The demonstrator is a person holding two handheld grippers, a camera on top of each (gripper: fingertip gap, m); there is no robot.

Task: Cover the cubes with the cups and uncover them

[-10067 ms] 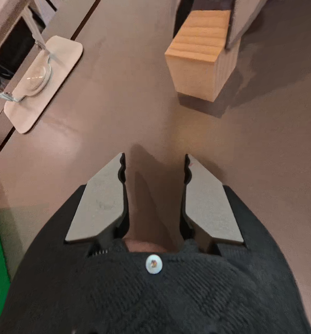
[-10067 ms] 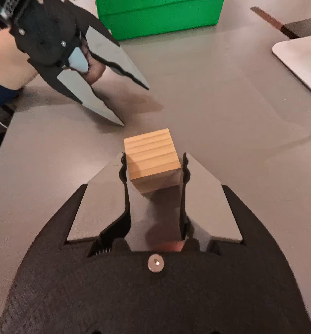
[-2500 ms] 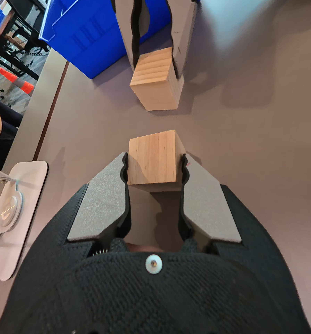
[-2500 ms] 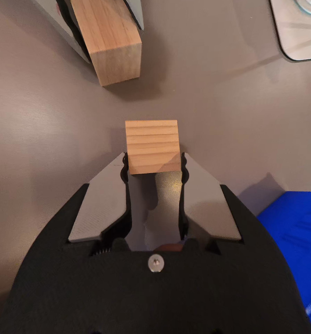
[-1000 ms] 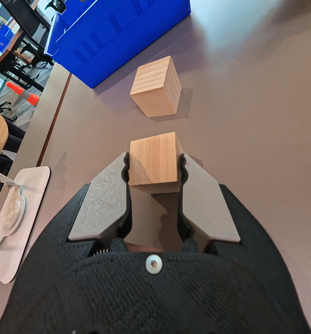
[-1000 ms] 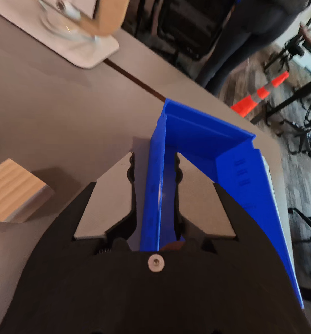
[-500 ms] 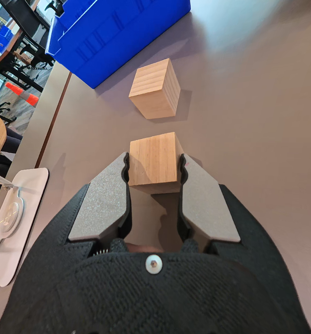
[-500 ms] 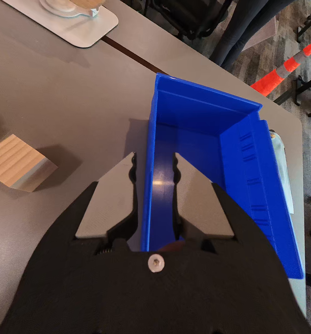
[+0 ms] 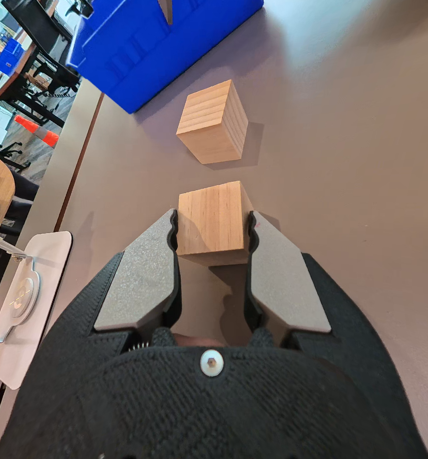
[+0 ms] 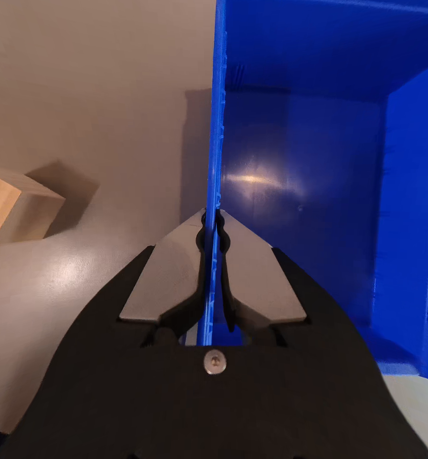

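We see the blue bin (image 10: pixel 332 149) at the table's (image 9: pixel 332 173) far left, its near wall pinched between the nearly shut jaws of the right gripper (image 10: pixel 214 213). Both cubes sit uncovered: the far cube (image 9: pixel 213 121) free, the near cube (image 9: pixel 213 221) clamped by the left gripper (image 9: pixel 211 218), jaws cube-wide, pads pressing. No cup shows; covering seems not yet begun.
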